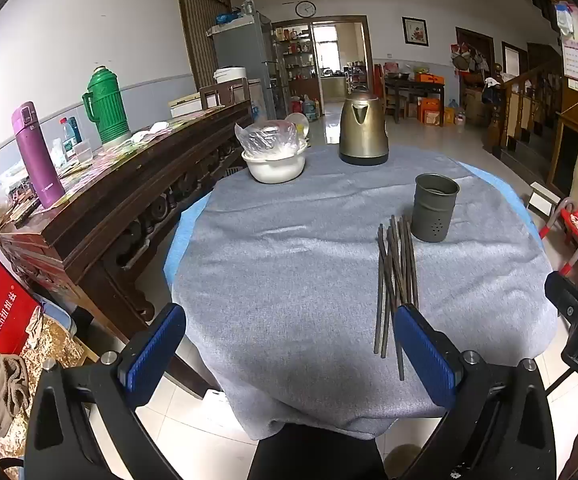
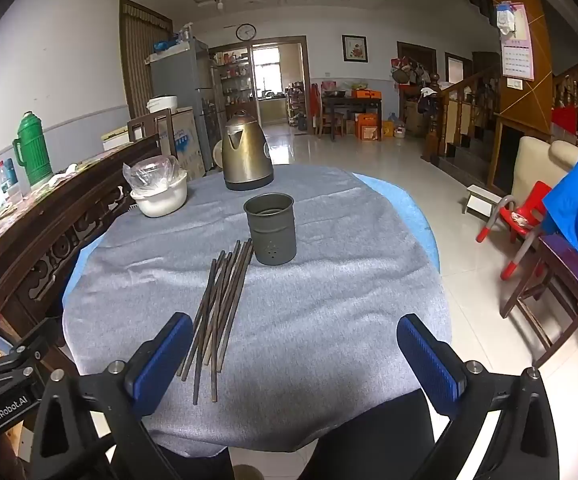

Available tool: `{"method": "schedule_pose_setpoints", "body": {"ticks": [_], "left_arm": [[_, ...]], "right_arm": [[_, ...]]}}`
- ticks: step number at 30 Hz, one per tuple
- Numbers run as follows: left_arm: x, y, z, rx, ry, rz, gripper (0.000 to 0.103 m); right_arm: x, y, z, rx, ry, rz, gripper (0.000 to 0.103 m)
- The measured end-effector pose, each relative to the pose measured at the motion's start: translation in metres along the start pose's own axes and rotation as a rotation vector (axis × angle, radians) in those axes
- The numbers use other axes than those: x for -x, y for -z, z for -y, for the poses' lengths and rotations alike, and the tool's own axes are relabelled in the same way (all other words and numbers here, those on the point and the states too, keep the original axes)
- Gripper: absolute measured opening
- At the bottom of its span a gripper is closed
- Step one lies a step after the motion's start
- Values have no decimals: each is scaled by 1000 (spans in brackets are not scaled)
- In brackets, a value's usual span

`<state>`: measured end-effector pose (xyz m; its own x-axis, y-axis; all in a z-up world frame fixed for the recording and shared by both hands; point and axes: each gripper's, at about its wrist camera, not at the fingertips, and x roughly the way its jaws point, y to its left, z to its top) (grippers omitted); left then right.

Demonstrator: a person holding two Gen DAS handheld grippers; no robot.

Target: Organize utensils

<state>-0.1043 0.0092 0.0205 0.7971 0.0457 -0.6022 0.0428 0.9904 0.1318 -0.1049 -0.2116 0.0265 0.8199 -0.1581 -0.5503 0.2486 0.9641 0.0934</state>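
Several dark chopsticks (image 1: 395,280) (image 2: 219,312) lie in a loose bundle on the grey tablecloth (image 1: 289,248) (image 2: 309,300). Just beyond their far ends stands a grey metal holder cup (image 1: 435,207) (image 2: 271,229) with small holes, upright and apparently empty. My left gripper (image 1: 289,348) hovers open over the near table edge, its right finger close to the chopsticks' near ends. My right gripper (image 2: 295,356) is open too, with the chopsticks beside its left finger. Neither gripper holds anything.
A bronze kettle (image 1: 363,130) (image 2: 246,156) and white bowls with a plastic bag (image 1: 275,156) (image 2: 159,192) stand at the table's far side. A dark wooden sideboard (image 1: 109,200) with flasks runs along the left. Red child chair (image 2: 523,216) and wooden stool (image 2: 561,280) on the right.
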Motion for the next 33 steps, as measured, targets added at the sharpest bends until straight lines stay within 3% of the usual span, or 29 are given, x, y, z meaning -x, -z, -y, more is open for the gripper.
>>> {"method": "schedule_pose_setpoints", "body": {"ticks": [20,28,33], "left_arm": [[-2,-1,-1,-2,9,-8,103],[-31,-5,-12,28,44,-75,103],[-62,-5,-21,55,68,-136,103]], "right_arm": [[-5,0,-3,8,-2,-9,103],[-20,-5,1,-4,-20,-34,103],[-55,-15,9,-34,-106,-62,100]]}}
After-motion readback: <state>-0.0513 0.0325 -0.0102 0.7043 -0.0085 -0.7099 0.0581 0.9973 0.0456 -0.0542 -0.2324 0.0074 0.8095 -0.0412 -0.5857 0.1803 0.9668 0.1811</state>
